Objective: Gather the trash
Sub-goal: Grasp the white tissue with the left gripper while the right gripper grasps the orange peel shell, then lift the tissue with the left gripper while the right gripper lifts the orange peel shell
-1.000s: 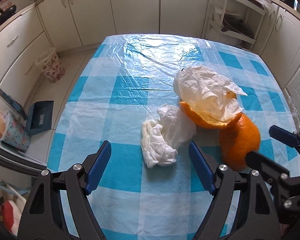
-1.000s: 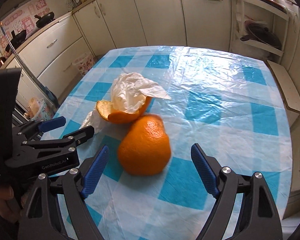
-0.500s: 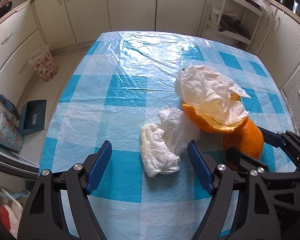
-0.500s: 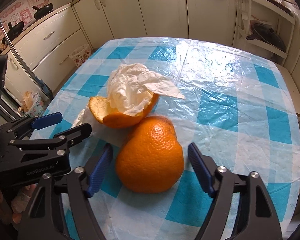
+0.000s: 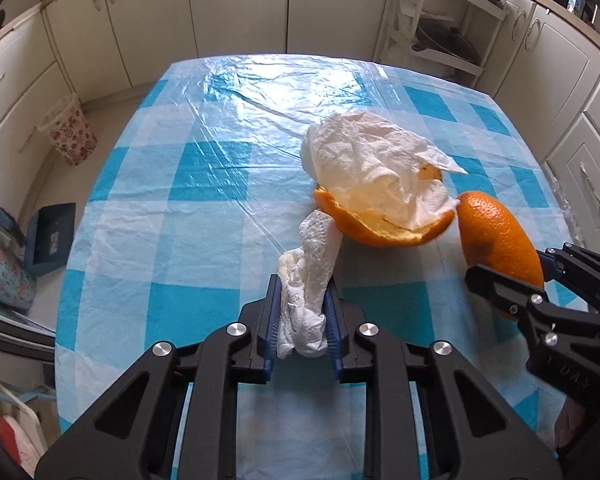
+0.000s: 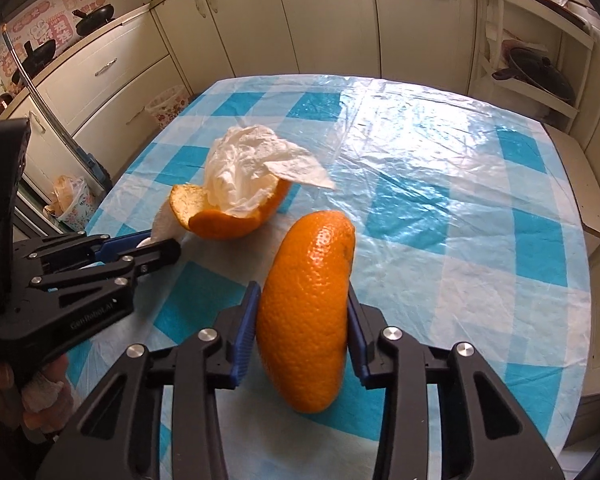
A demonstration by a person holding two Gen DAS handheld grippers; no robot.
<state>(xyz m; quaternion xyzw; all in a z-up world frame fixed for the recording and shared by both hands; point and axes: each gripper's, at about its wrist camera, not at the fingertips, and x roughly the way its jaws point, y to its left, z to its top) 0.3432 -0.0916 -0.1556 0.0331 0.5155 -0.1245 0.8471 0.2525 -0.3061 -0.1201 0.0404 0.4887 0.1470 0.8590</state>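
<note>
My left gripper point(image 5: 302, 300) is shut on a crumpled white tissue point(image 5: 306, 292) at the near middle of the table. My right gripper point(image 6: 302, 300) is shut on a domed piece of orange peel point(image 6: 306, 308), squeezed narrow between the blue pads; it also shows in the left wrist view point(image 5: 496, 236). A second cupped orange peel point(image 5: 384, 228) lies on the table with a larger white paper towel point(image 5: 372, 164) resting in it; both show in the right wrist view, the peel point(image 6: 228, 220) and the towel point(image 6: 252, 160).
The table point(image 5: 204, 176) has a blue and white checked cloth under clear plastic. A floral waste bin point(image 5: 70, 136) stands on the floor at the left, also in the right wrist view point(image 6: 168, 104). Cabinets surround the table; a shelf rack with pans point(image 6: 536, 76) stands at the right.
Both grippers were open and have closed: the left on the crumpled tissue, the right on the domed orange peel, which is now squeezed narrow.
</note>
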